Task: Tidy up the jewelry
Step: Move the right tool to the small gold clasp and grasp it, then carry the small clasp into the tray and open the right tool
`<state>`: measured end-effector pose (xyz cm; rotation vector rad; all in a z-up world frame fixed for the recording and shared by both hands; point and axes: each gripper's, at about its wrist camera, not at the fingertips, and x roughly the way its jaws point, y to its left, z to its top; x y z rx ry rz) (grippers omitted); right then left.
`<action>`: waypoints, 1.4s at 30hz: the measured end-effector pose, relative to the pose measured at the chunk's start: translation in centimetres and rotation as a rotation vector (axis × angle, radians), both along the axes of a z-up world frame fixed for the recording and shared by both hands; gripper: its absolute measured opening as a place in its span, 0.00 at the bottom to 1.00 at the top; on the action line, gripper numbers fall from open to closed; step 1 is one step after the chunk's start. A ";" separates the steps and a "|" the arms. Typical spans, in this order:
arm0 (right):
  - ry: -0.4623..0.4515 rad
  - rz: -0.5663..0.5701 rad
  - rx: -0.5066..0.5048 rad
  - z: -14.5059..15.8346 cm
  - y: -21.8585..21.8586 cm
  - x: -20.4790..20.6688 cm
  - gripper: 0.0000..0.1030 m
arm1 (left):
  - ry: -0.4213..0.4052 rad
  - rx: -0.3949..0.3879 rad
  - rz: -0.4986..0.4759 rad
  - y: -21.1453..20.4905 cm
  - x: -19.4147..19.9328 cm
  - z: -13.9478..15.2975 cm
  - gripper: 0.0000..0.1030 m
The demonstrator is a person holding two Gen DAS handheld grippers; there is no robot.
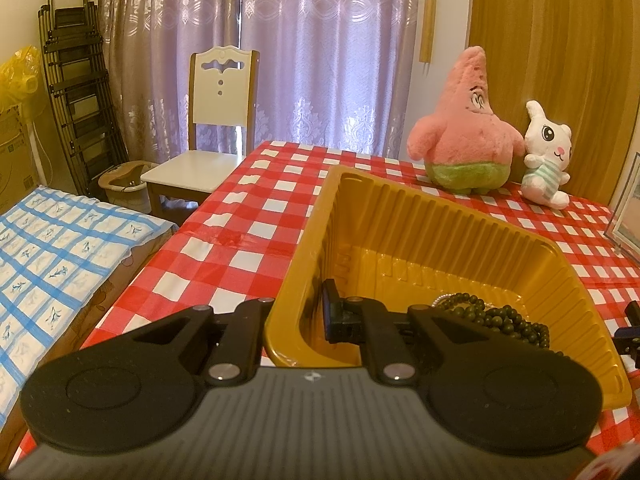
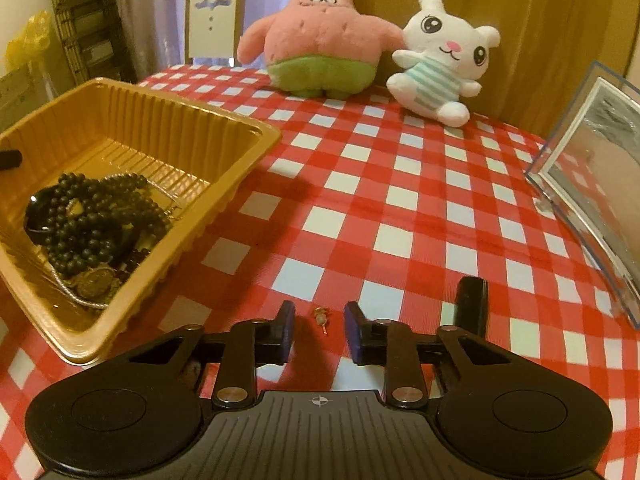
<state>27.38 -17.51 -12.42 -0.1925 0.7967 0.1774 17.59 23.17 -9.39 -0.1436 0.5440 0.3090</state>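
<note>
A yellow plastic tray (image 2: 208, 136) sits on the red-checked tablecloth and holds dark bead strings (image 2: 96, 216), a silver chain and a round pendant. My left gripper (image 1: 296, 320) is shut on the tray's near-left wall (image 1: 308, 264), one finger inside and one outside; the beads (image 1: 496, 316) lie inside to its right. My right gripper (image 2: 319, 330) is open, low over the cloth, with a small gold earring (image 2: 321, 317) lying between its fingertips.
Pink star plush (image 2: 320, 36) and white bunny plush (image 2: 440, 64) stand at the table's back. A clear photo frame (image 2: 592, 184) stands at the right. A black cylinder (image 2: 472, 300) lies beside the right gripper. A chair (image 1: 208, 128) and bed (image 1: 60, 248) are left of the table.
</note>
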 end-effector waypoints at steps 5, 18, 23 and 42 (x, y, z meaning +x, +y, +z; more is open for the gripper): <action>-0.009 0.035 -0.004 -0.2 0.0 0.1 0.17 | 0.000 0.001 -0.001 0.0 0.0 0.0 0.10; -0.034 0.047 -0.062 0.4 1.3 -0.5 0.09 | 0.001 0.001 0.000 0.0 0.1 0.0 0.11; -0.083 0.036 -0.015 2.5 1.7 -1.2 0.09 | 0.001 0.001 0.000 0.0 0.0 0.0 0.11; -0.097 0.232 0.357 8.3 11.4 -1.8 0.09 | -0.004 0.002 -0.004 0.1 0.2 0.5 0.10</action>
